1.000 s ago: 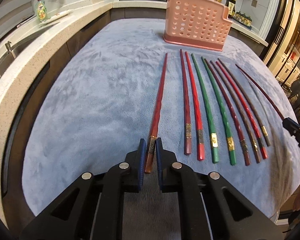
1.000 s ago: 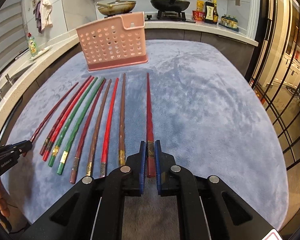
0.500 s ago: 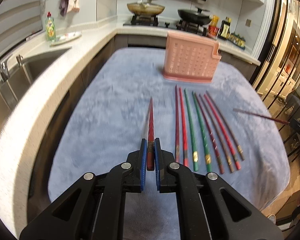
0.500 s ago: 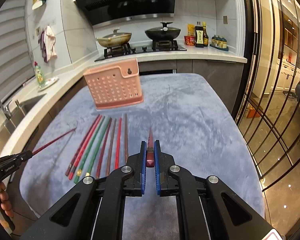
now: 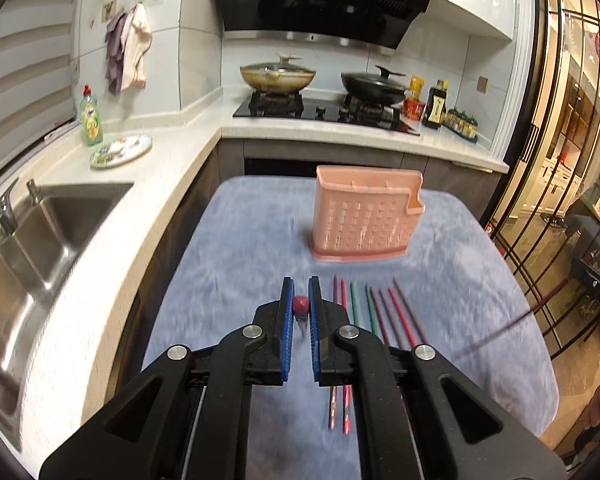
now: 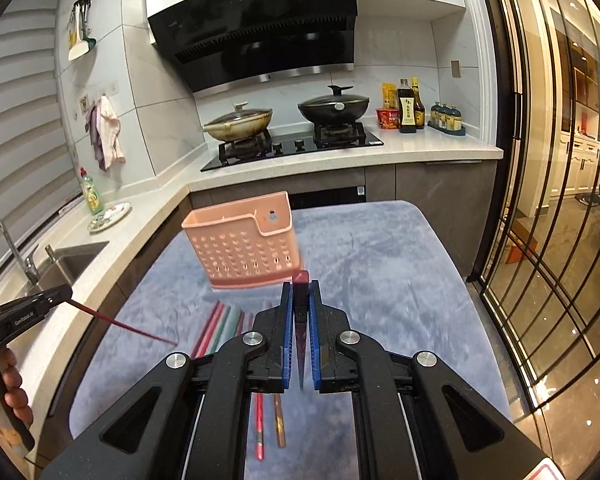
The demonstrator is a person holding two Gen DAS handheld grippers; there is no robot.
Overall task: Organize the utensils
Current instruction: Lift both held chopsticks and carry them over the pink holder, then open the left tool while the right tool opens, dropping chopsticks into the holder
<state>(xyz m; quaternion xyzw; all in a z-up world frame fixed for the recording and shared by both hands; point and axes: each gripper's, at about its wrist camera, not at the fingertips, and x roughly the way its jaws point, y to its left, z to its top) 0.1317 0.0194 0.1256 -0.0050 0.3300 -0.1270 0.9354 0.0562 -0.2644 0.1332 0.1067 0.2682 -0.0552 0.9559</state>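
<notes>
Red lacquered chopsticks, one gripped in each claw above the blue plush desk (image 5: 228,248).
The left claw (image 5: 300,312) clamps a dark red chopstick (image 5: 301,305); the right claw (image 6: 300,312) clamps another red chopstick (image 6: 300,292). The remaining coloured chopsticks (image 5: 374,312) lie in a row near the pink perforated plastic basket (image 5: 364,220).

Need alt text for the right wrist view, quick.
Right gripper jaws clamp a dark red chopstick above the grey-blue mat, facing the pink utensil basket. Loose chopsticks lie left; the left gripper holds another.
</notes>
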